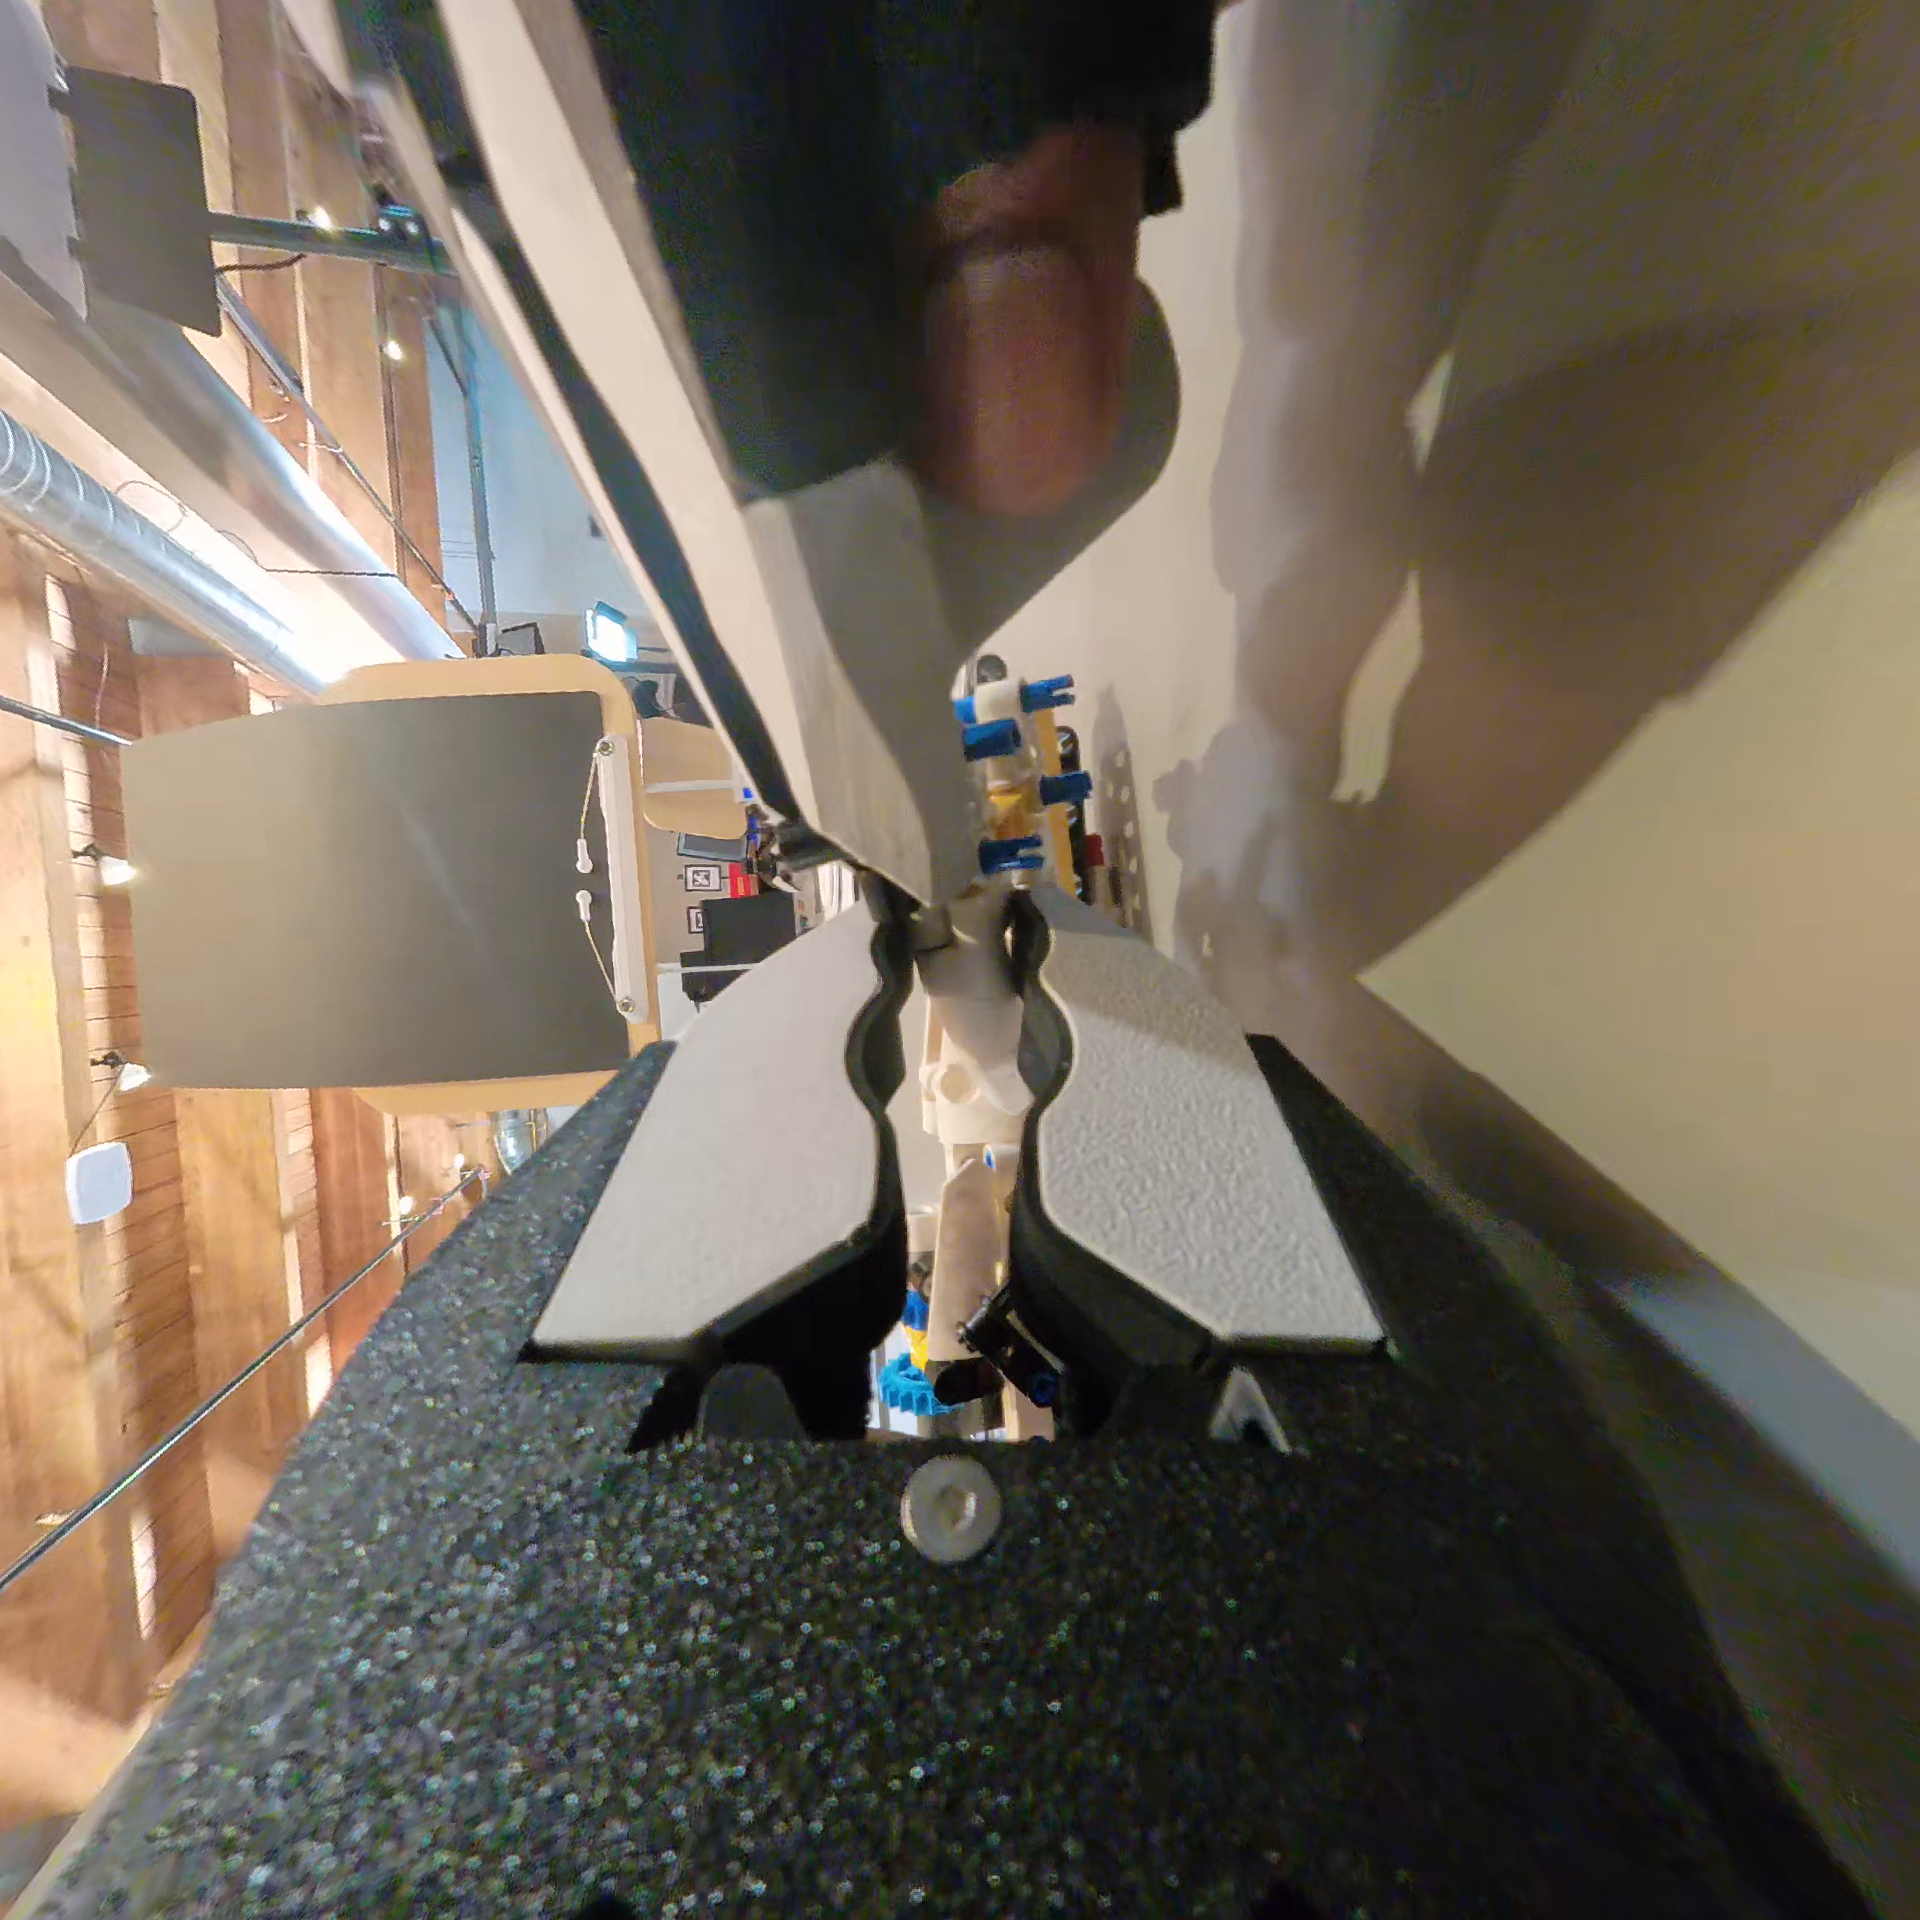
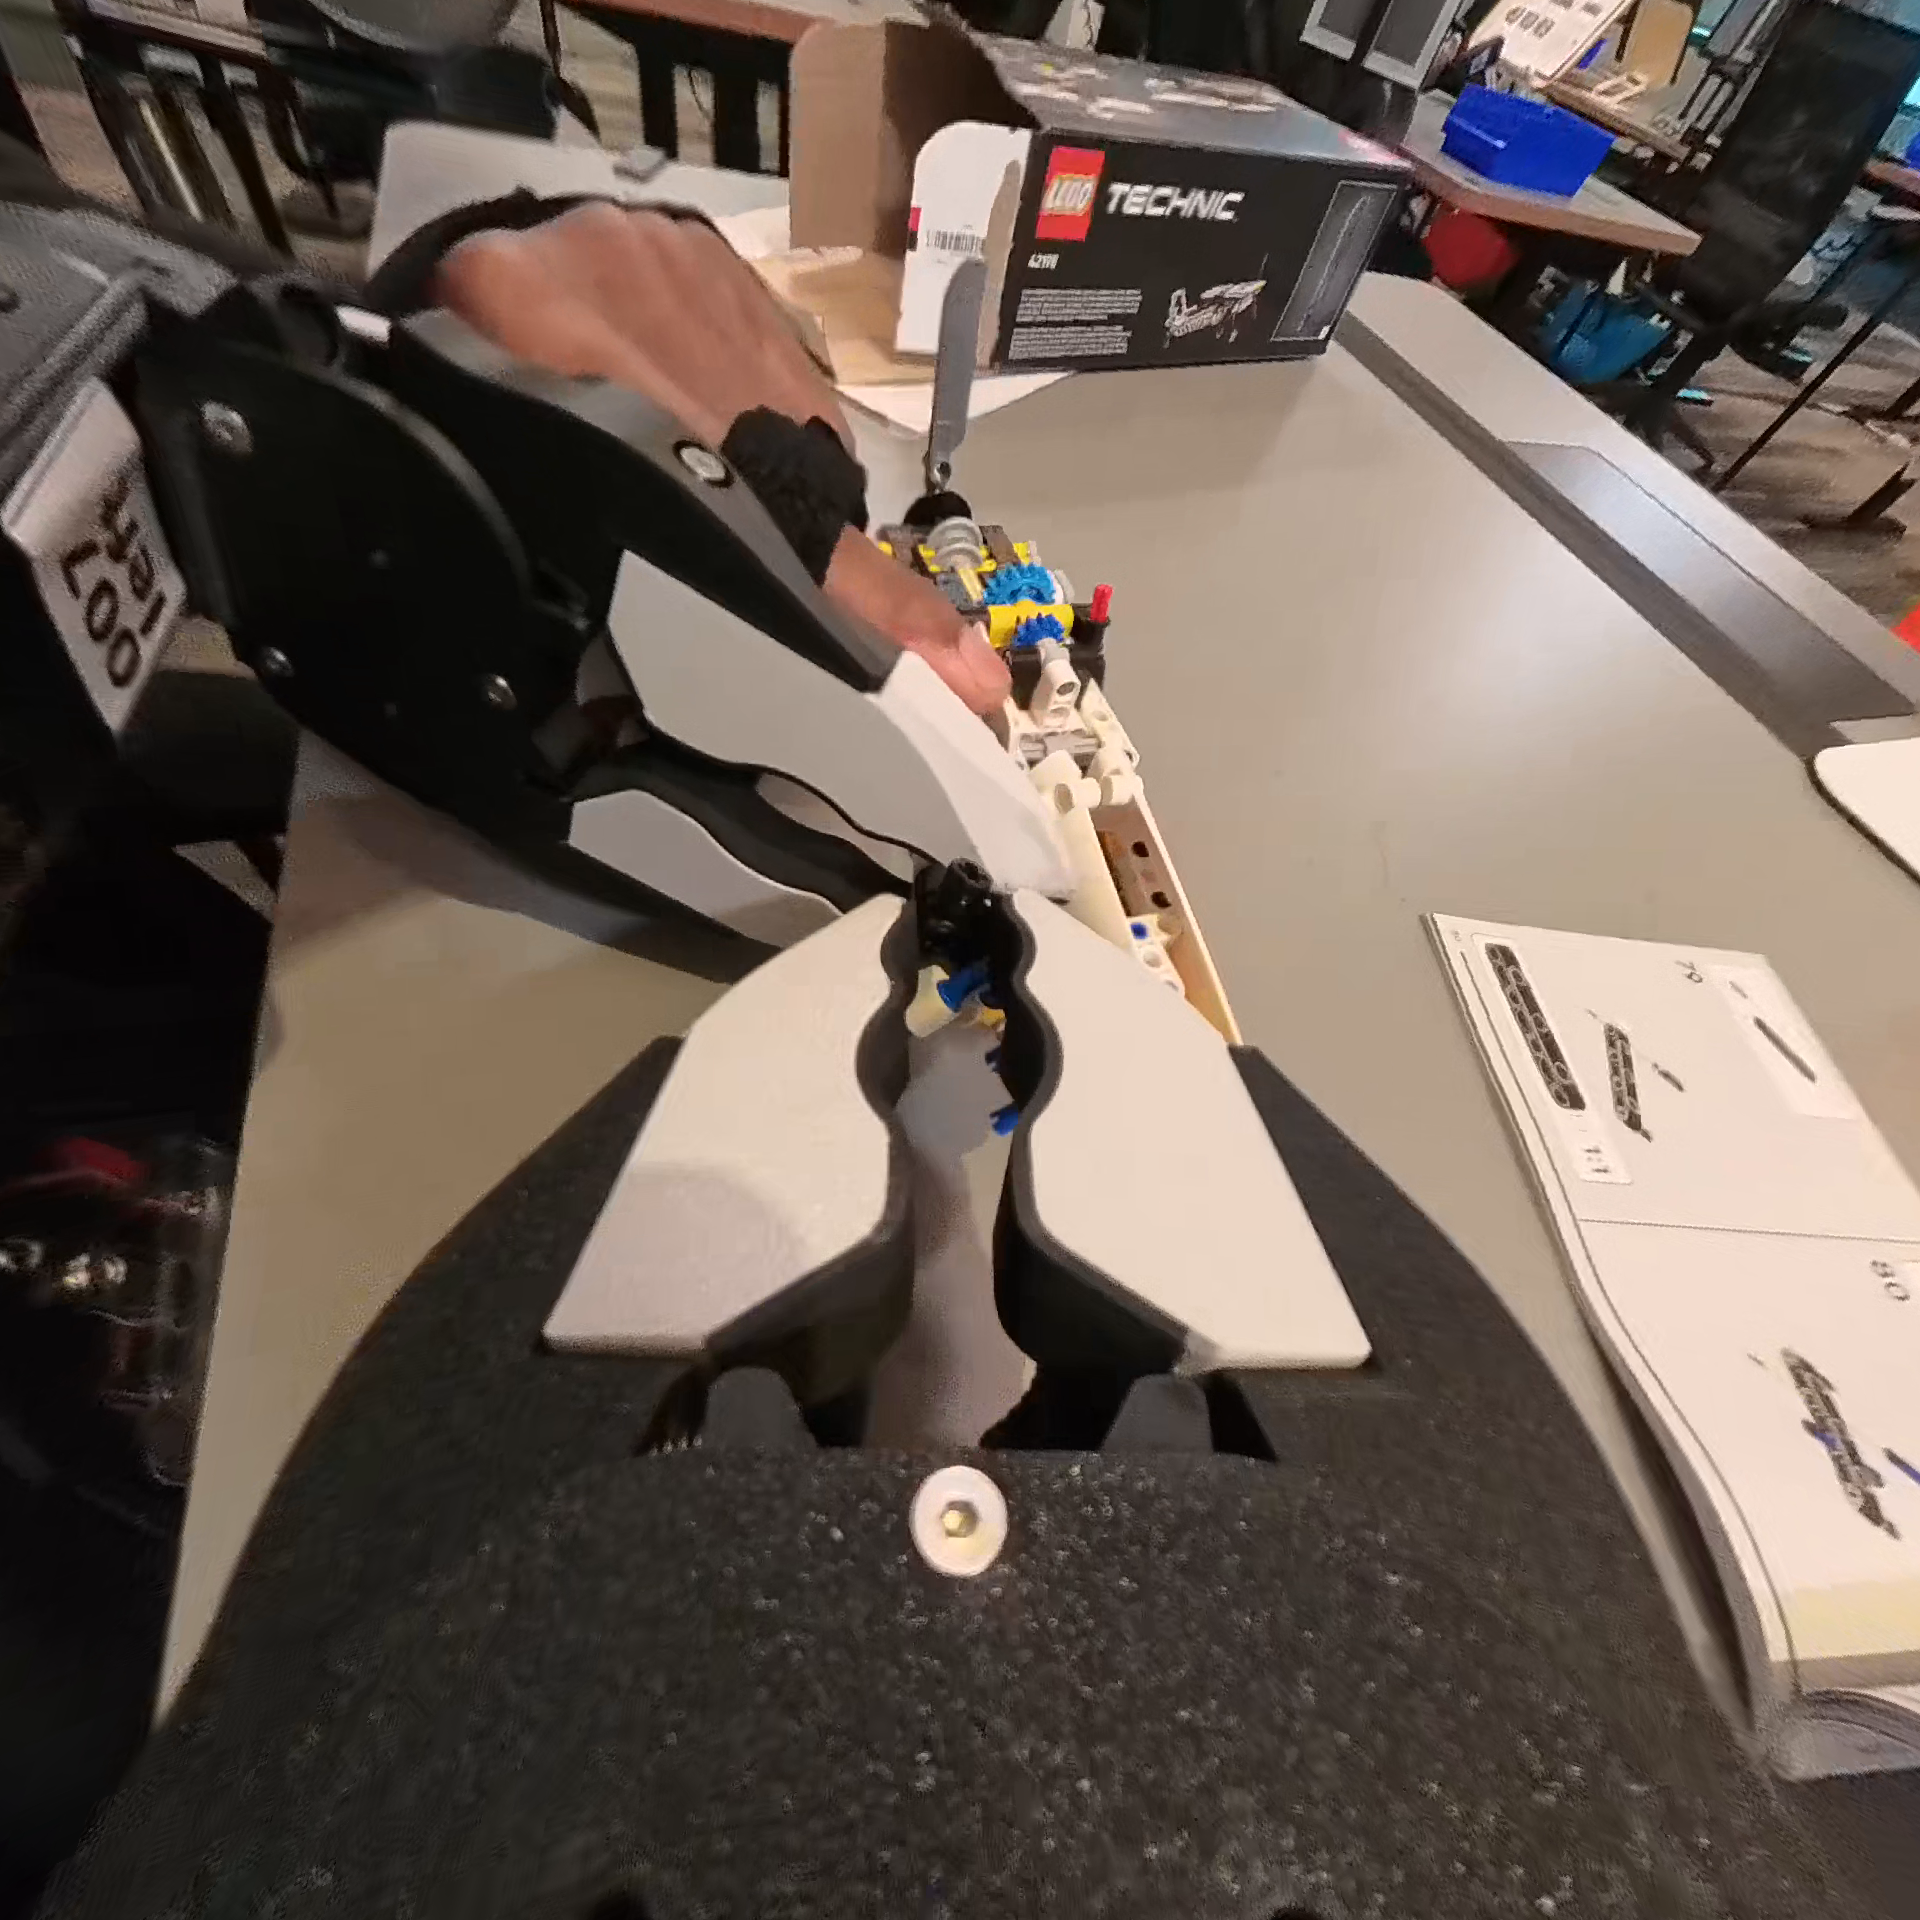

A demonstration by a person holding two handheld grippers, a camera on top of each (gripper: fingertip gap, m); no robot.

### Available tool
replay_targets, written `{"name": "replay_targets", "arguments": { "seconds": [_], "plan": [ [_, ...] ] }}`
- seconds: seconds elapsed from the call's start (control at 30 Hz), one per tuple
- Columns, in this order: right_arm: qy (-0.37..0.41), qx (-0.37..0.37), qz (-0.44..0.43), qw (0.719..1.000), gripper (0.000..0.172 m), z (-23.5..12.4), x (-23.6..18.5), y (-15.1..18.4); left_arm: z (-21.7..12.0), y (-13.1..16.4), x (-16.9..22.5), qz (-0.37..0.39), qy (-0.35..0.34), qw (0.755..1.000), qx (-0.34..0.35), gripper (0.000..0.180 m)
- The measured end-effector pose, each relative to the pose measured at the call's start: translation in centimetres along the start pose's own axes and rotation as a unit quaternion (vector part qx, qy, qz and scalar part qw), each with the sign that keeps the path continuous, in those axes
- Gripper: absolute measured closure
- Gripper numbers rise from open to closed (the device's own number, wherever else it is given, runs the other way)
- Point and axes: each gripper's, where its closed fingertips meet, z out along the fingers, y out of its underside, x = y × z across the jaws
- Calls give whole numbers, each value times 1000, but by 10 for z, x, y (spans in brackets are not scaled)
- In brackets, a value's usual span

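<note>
Both grippers are on the white brick model (image 2: 1101, 790) lying on the grey table (image 2: 1455, 623): left gripper (image 1: 961, 925) clamped on a white beam, right gripper (image 2: 961, 920) pinching a black connector at its near end

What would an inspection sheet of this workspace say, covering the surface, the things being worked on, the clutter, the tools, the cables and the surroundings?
Surface: grey table, mostly bare.
Things worked on: long white brick-built model with blue gears, lying on the table; small black connector piece.
Clutter: open instruction booklet at the right; black toy box and brown cardboard box at the far edge.
Tools: left tool closed on the model's white part; right tool closed on the black connector piece, right beside the model. The tips of the two tools almost meet.
Cables: nothing seen on the table.
Surroundings: other tables, a blue bin, metal ducting overhead.
</note>
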Motion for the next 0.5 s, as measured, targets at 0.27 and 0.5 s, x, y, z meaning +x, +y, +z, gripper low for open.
{"name": "replay_targets", "arguments": {
  "seconds": [0.27,0.5],
  "plan": [
    [1,28,57,998,160,-2,2,-1,1,-3,0,3,12,1000,5,161],
    [8,26,81,996,160,-2,3,0,3,-3,1,-11,9,1000,1,161]
  ]
}}
